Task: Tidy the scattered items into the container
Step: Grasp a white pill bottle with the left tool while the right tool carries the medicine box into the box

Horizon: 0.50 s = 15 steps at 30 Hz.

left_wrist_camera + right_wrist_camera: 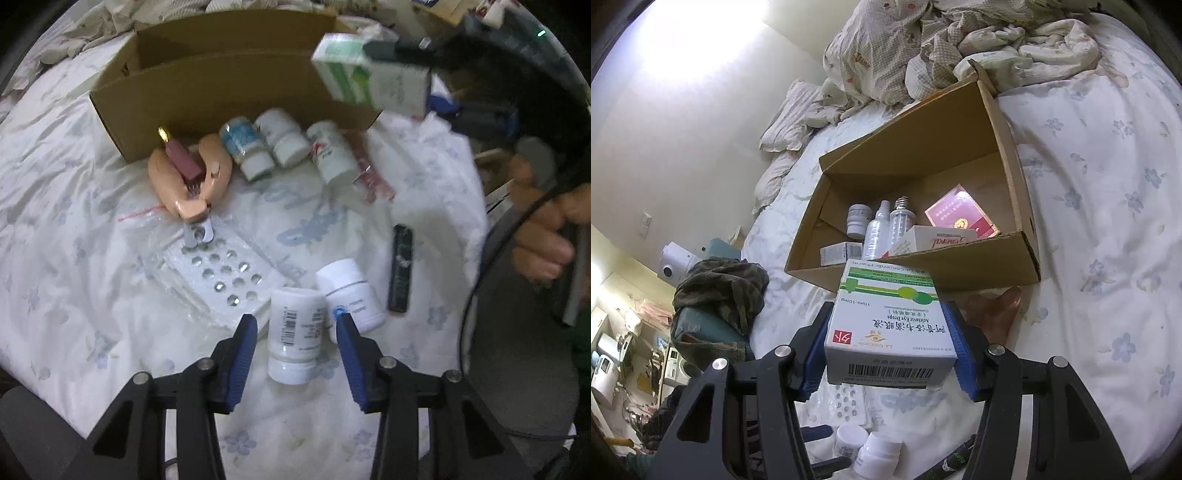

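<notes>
Right wrist view: right tongs (888, 336) clamped on an eye-drop box (886, 325), pads flat on its two long sides, held in the air just short of the cardboard box (1027, 236) on the bed (1108, 184), presumably for dropping in beside the bottles and cartons already inside. Left wrist view: left tongs (295, 332) apart, pointing steeply down, straddling a white pill bottle (293, 332) lying on the bedsheet; pads not pressing it. A second bottle (351, 291) lies touching it. Blister packs (221, 273), three bottles (284, 144) and a pink tool (184, 177) lie near the container's wall.
</notes>
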Each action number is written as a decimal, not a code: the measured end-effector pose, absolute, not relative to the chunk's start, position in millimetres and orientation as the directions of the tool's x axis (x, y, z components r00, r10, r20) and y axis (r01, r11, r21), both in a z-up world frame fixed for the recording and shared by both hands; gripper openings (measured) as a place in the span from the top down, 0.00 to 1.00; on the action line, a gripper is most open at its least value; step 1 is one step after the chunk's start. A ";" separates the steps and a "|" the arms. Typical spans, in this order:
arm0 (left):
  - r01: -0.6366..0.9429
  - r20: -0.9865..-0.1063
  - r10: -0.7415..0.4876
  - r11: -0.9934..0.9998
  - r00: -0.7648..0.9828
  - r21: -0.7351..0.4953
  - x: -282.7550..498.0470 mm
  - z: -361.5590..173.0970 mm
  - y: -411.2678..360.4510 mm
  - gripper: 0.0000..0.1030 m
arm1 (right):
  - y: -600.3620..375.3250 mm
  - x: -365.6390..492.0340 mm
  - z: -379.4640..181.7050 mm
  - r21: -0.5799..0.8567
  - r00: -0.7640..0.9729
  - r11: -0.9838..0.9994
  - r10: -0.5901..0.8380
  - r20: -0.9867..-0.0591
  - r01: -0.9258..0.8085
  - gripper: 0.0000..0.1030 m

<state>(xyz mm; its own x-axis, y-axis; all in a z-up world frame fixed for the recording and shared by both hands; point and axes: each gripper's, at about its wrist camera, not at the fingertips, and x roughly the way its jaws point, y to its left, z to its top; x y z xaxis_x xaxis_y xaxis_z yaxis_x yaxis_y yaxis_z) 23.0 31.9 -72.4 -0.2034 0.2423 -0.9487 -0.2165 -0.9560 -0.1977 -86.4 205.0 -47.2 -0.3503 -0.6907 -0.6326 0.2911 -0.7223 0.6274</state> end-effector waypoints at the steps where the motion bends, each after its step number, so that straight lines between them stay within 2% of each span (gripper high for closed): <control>1: -0.213 -0.951 0.241 -0.957 -0.193 -0.199 22.2 -76.0 31.7 0.56 | 207.6 -84.7 -46.9 0.625 -0.349 -0.722 -0.691 -0.633 0.297 0.40; 4: -0.221 -0.951 0.251 -0.952 -0.181 -0.210 20.6 -83.3 33.6 0.56 | 207.2 -82.7 -47.0 0.622 -0.344 -0.719 -0.694 -0.632 0.309 0.40; 7: -0.247 -0.946 0.257 -0.947 -0.196 -0.206 20.9 -82.4 38.7 0.67 | 205.6 -82.5 -47.9 0.623 -0.338 -0.717 -0.697 -0.633 0.314 0.40; 15: -0.219 -0.932 0.300 -0.942 -0.202 -0.255 21.7 -69.1 24.0 0.69 | 204.5 -81.4 -48.1 0.623 -0.334 -0.714 -0.700 -0.631 0.320 0.40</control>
